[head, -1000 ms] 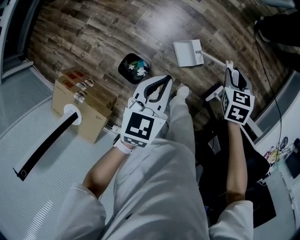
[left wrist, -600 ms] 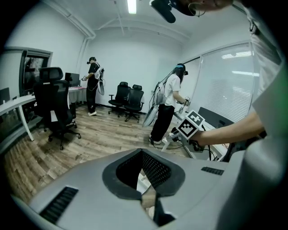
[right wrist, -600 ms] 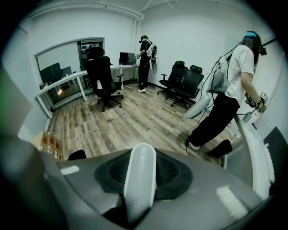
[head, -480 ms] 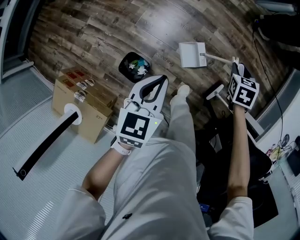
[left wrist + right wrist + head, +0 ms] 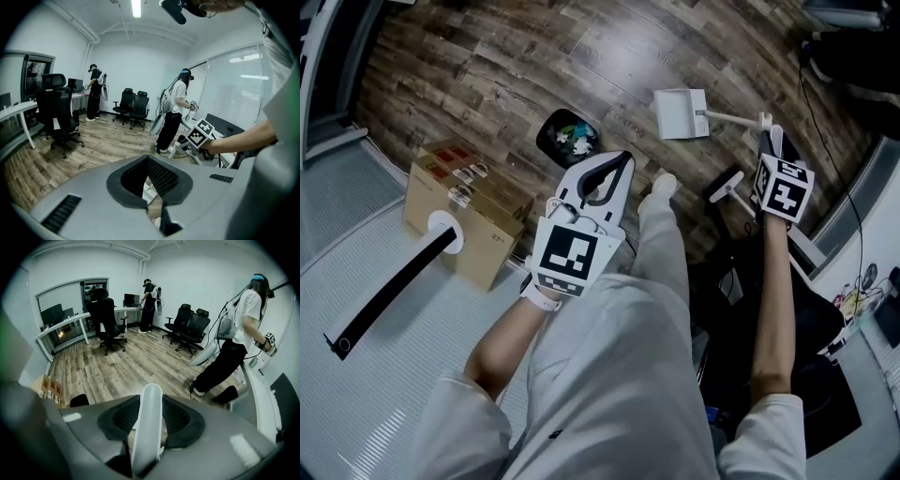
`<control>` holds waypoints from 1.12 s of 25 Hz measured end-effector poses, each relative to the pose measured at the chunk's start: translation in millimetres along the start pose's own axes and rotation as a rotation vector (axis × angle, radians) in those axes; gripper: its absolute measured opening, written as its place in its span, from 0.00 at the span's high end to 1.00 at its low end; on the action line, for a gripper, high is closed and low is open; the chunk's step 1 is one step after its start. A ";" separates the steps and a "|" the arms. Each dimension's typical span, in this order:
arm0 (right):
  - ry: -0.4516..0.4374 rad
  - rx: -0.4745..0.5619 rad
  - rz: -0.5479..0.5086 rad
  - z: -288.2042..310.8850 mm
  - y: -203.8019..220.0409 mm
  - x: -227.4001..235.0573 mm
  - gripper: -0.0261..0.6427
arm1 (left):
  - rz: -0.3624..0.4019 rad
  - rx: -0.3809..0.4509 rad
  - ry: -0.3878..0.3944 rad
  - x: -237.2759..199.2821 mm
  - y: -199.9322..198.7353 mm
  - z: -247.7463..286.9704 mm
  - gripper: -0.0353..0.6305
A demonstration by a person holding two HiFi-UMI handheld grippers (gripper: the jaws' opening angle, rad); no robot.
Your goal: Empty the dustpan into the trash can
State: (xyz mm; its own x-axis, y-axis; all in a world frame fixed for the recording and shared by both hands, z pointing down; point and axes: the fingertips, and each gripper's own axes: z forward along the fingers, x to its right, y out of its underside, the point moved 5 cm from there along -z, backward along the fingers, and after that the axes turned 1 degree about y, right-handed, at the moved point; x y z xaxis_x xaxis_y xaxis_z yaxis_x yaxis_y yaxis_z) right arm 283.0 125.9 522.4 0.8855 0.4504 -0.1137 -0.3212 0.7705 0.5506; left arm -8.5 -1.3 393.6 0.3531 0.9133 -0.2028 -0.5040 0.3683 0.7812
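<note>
A white dustpan [image 5: 682, 113] lies on the wood floor at the top right of the head view, its long handle [image 5: 731, 118] running right. My right gripper [image 5: 769, 134] is at the handle's end. In the right gripper view the pale handle [image 5: 149, 413] stands between the jaws of the right gripper [image 5: 145, 446]; they have just been opening, with slivers of floor showing beside the handle. The small black trash can [image 5: 566, 137] holds colourful scraps. My left gripper [image 5: 627, 159] hangs over my leg near the can, shut and empty, as the left gripper view [image 5: 152, 206] confirms.
A cardboard box [image 5: 469, 211] stands left of the can, with a black strap [image 5: 394, 281] across the pale floor. A white brush-like piece [image 5: 727, 186] and a dark chair base [image 5: 806, 328] crowd the right. My shoe [image 5: 664, 183] sits between the grippers. Other people stand across the room [image 5: 234, 348].
The right gripper's marker cube has shifted a little up the picture and rolled, and the dustpan has turned slightly on the floor. The left gripper has stayed put.
</note>
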 end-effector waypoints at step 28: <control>-0.130 0.342 0.079 -223.9 -66.3 -49.1 0.94 | 0.001 0.203 -0.032 7.3 -64.4 -104.1 0.94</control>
State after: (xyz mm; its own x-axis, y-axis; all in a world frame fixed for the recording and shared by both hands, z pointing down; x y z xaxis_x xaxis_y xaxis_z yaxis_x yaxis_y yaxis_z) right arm 185.7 153.7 306.3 0.9046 0.4250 0.0339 -0.2791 0.5302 0.8006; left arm -55.5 -0.2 280.4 0.3794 0.9064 -0.1857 -0.3365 0.3222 0.8848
